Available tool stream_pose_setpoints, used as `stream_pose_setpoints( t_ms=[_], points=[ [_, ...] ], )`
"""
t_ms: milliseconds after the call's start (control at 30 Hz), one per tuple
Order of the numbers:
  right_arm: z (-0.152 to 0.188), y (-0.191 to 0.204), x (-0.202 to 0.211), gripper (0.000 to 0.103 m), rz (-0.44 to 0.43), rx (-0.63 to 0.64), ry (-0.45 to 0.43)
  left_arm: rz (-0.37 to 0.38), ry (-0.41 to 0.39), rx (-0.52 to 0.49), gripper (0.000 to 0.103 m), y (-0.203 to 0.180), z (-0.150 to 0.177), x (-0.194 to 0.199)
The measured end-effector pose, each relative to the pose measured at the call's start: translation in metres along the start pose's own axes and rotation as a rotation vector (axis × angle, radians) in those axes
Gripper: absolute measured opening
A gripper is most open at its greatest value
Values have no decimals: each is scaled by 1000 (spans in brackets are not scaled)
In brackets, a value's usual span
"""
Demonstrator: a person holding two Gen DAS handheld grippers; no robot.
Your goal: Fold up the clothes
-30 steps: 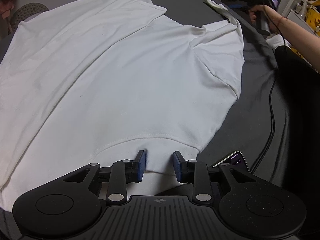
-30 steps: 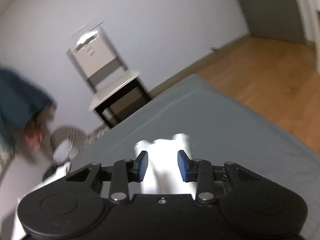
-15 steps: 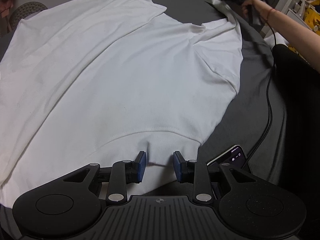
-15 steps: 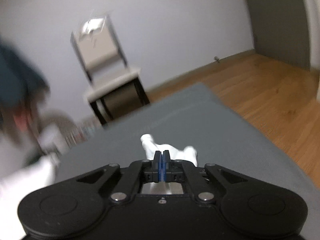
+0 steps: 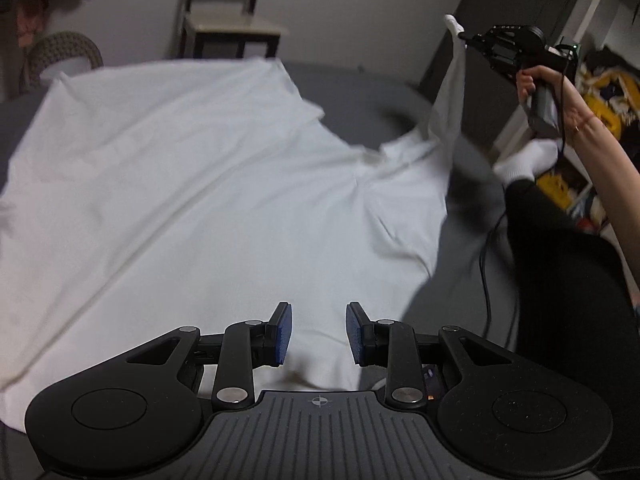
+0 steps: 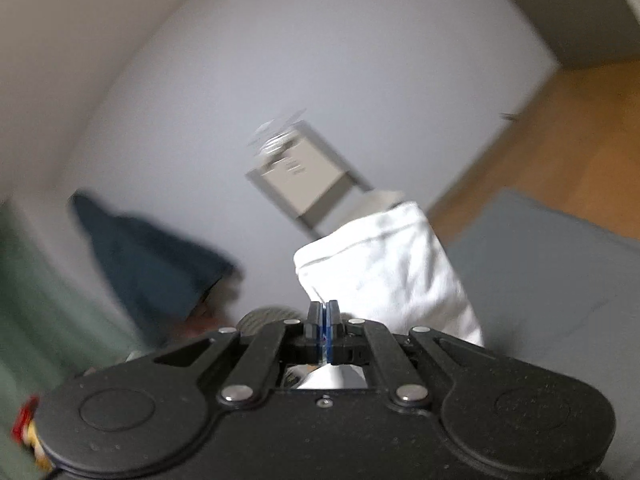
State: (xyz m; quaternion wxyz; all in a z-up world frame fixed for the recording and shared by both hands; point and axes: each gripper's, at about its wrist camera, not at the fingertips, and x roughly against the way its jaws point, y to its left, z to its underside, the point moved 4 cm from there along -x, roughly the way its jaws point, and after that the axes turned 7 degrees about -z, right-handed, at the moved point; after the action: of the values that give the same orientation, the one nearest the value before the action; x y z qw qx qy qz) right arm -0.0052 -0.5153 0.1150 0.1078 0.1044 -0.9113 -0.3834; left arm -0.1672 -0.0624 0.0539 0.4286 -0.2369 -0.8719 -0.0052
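Shirt (image 5: 192,184) spread on grey bed (image 5: 360,88), no fold done. Right gripper (image 6: 323,320) clamped on sleeve (image 6: 384,264), raised off bed. Left gripper (image 5: 318,334) wide apart, empty, over near hem. All folds left.

Lighting is dim, even and indoor; its source is not visible. The white shirt (image 5: 192,184) is the brightest area, without glare, its folds softly shaded. Both views show strong fisheye bending and dark corners. The left view is slightly soft. The right view is heavily motion-blurred: chair (image 6: 304,176) and dark cloth (image 6: 148,256) smear.
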Motion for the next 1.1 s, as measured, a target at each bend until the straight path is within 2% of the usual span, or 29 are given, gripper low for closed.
stream_pose_setpoints(
  t_ms=[100, 267, 300, 333, 367, 400, 433, 467, 533, 600, 667, 767, 833, 933, 1000, 1033, 1100],
  points=[
    [21, 56, -29, 2, -75, 85, 72, 2, -82, 54, 30, 19, -12, 8],
    [81, 152, -84, 2, -210, 162, 226, 0, -268, 201, 30, 69, -40, 23],
    [98, 170, -99, 2, -229, 165, 258, -5, -298, 245, 38, 83, -45, 24],
    [115, 185, -111, 2, -243, 161, 285, -21, -321, 298, 59, 99, -49, 25],
    [133, 199, -125, 2, -255, 158, 313, -50, -355, 356, 71, 117, -52, 27],
    [153, 213, -140, 2, -258, 166, 333, -79, -388, 413, 88, 134, -54, 29],
    [174, 220, -160, 2, -242, 177, 359, -111, -424, 469, 93, 152, -56, 30],
    [196, 226, -181, 2, -224, 188, 387, -149, -457, 518, 93, 171, -58, 30],
    [247, 230, -223, 2, -174, 175, 478, -212, -468, 584, 94, 205, -60, 26],
    [292, 224, -252, 2, -110, 219, 573, -235, -488, 646, 94, 233, -54, 24],
    [326, 228, -252, 2, -80, 260, 640, -236, -499, 717, 94, 257, -41, 21],
    [351, 233, -238, 2, -105, 304, 704, -181, -430, 823, 94, 281, -25, 11],
    [358, 238, -223, 2, -132, 300, 730, -137, -393, 867, 94, 290, -24, 3],
    [361, 238, -203, 7, -143, 316, 762, -74, -382, 894, 94, 290, -37, -12],
    [354, 238, -185, 18, -150, 338, 743, -31, -367, 903, 94, 281, -44, -28],
    [351, 238, -176, 28, -154, 349, 733, -20, -358, 898, 94, 277, -49, -37],
    [342, 239, -158, 31, -160, 370, 711, -18, -342, 875, 94, 272, -59, -52]
  ],
)
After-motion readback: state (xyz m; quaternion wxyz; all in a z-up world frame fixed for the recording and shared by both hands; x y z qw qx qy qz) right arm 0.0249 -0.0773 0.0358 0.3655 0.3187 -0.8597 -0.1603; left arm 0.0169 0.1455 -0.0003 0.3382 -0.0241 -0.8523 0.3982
